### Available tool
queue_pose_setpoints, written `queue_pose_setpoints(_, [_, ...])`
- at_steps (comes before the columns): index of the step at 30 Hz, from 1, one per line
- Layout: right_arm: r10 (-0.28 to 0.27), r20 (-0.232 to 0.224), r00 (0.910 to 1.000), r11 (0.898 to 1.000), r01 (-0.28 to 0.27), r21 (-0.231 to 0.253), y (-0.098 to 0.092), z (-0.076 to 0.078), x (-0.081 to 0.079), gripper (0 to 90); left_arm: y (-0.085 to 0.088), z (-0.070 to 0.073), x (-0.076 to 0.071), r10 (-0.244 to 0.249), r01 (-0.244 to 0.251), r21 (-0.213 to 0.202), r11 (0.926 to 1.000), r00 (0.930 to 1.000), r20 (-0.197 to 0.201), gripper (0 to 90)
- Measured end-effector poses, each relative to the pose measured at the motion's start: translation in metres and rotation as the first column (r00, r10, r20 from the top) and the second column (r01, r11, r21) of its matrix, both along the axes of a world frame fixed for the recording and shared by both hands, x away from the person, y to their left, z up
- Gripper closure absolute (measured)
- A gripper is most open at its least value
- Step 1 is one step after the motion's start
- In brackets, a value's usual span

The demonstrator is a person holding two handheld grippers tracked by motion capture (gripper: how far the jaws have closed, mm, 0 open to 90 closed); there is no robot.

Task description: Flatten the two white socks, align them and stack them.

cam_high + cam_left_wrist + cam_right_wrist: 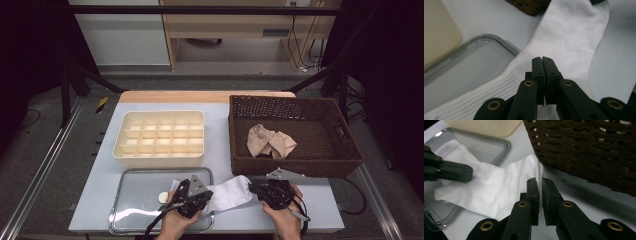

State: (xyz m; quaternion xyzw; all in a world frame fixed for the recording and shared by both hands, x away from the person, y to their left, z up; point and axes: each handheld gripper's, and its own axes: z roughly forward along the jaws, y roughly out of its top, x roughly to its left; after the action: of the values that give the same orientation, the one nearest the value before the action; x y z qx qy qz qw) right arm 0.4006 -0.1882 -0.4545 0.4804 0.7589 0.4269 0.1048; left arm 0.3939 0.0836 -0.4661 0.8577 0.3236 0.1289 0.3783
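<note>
White sock [227,194] stretched flat between tray [131,172] and basket [295,165], ribbed cuff over tray rim

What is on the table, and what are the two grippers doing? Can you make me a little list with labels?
held thing: white sock, stretched between both grippers, one end over the tray
left gripper: shut on the sock's ribbed end
right gripper: shut on the sock's other end
tray: clear, near table edge
small disc: round, white, in the tray
organiser box: cream, many compartments
basket: dark wicker, holds beige socks
</note>
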Motion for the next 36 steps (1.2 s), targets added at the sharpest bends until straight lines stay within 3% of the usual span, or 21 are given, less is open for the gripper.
queue_pose_setpoints(6, [0.020,0.031,0.9993,0.999,-0.021,0.042,0.002,0.013,-0.003,85.4,-0.003,-0.003,0.001,0.003,-0.003,0.013,0.9999,1.0000,-0.001,88.9])
queue_pose_setpoints(7, [0.035,0.061,0.9975,0.997,-0.039,0.060,0.003,0.023,-0.005,85.5,-0.003,-0.003,0.001,0.003,-0.003,0.014,0.9999,1.0000,0.001,89.0])
queue_pose_setpoints(8, [0.035,0.061,0.9975,0.997,-0.039,0.060,0.003,0.023,-0.005,85.5,-0.003,-0.003,0.001,0.003,-0.003,0.014,0.9999,1.0000,0.001,89.0])
queue_pose_setpoints(17, [0.096,0.100,0.9903,0.983,-0.110,0.149,0.014,0.055,-0.010,86.0,-0.004,-0.003,0.001,0.004,-0.004,0.022,0.9998,1.0000,0.004,89.4])
queue_pose_setpoints(27, [0.133,0.128,0.9827,0.974,-0.154,0.168,0.033,0.072,-0.003,86.4,-0.001,-0.001,0.001,0.011,-0.011,0.014,0.9998,0.9999,0.004,89.5])
queue_pose_setpoints(31, [0.125,0.134,0.9830,0.974,-0.147,0.173,0.033,0.073,-0.003,86.4,0.007,0.006,0.003,0.015,-0.015,-0.010,0.9998,0.9999,0.003,89.5])
queue_pose_setpoints(36, [0.122,0.135,0.9833,0.973,-0.145,0.177,0.032,0.073,-0.003,86.3,0.037,0.023,0.004,0.053,-0.053,-0.036,0.9980,0.9983,0.024,89.6])
